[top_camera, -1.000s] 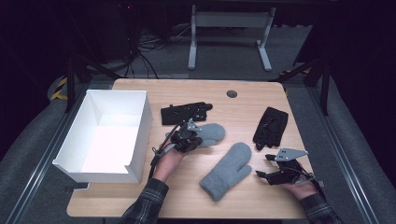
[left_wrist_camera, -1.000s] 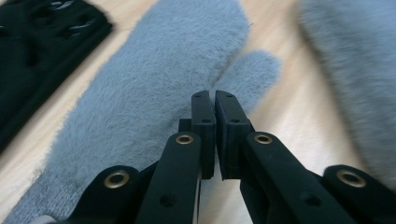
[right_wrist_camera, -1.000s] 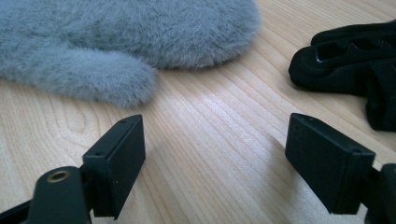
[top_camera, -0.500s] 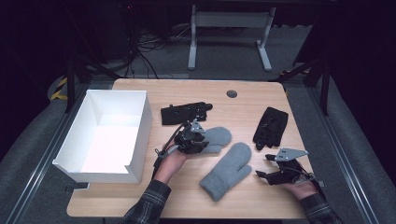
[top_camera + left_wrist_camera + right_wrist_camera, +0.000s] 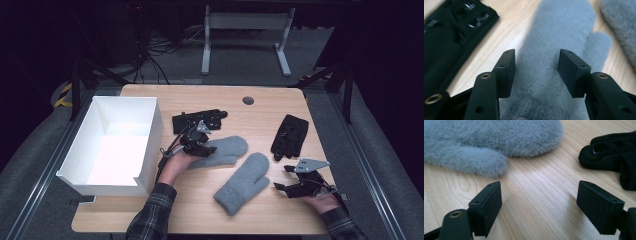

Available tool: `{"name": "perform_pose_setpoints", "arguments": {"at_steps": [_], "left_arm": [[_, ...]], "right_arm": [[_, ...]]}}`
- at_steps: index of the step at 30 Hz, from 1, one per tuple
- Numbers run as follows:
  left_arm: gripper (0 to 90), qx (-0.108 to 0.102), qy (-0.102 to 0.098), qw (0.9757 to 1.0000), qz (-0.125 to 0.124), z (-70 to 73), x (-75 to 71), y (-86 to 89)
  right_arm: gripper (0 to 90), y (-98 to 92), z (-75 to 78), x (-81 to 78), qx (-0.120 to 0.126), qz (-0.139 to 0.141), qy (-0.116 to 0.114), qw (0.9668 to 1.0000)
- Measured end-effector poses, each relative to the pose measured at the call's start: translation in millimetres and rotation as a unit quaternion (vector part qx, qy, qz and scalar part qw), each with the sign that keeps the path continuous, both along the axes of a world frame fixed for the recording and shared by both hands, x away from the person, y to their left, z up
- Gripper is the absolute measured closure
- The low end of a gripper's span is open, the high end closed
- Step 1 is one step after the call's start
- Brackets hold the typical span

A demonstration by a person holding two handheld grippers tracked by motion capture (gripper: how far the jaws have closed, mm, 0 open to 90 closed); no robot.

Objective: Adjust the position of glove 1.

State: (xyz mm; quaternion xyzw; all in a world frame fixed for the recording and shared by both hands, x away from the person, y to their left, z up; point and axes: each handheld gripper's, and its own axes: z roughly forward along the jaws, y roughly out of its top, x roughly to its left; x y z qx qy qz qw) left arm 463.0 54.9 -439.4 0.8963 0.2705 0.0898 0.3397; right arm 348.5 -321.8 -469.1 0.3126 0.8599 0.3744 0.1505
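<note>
Two fluffy grey mittens lie mid-table, one (image 5: 227, 149) near my left hand and the other (image 5: 243, 181) nearer the front. My left gripper (image 5: 202, 145) hovers low over the first mitten (image 5: 559, 37) at its cuff end. Its jaws have just been opening, and the fur lies between and below the pads (image 5: 507, 66) without being pinched. My right gripper (image 5: 281, 180) rests open on the wood at the front right. Between its fingertips (image 5: 487, 206) is bare table, with the second mitten (image 5: 494, 142) just beyond them.
A black glove (image 5: 198, 120) lies behind the left gripper, and another black glove (image 5: 290, 135) lies behind the right one. A white open box (image 5: 150, 150) stands at the table's left side. A dark round grommet (image 5: 248, 100) sits near the far edge.
The left jaws have parted from the grey mitten's cuff, and the hand has shifted slightly. The mitten now lies flat on the table. The right gripper has stayed put.
</note>
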Motion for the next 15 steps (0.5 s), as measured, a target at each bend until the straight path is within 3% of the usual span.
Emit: {"name": "perform_pose_setpoints", "arguments": {"at_steps": [3,8,15], "left_arm": [[54.0,0.001,0.002,1.0,0.002,-1.6,-3.7,-1.1],[52.3,0.012,0.02,0.9997,0.006,2.6,-11.2,-2.4],[48.8,0.017,0.022,0.9995,-0.014,3.3,-32.4,-1.0]], "right_arm": [[20.9,0.0,0.1,-0.1,-0.001,0.0,0.0,1.0],[20.9,0.0,0.1,-0.1,-0.001,0.0,0.0,1.0],[20.9,0.0,0.1,-0.1,-0.001,0.0,0.0,1.0]]}}
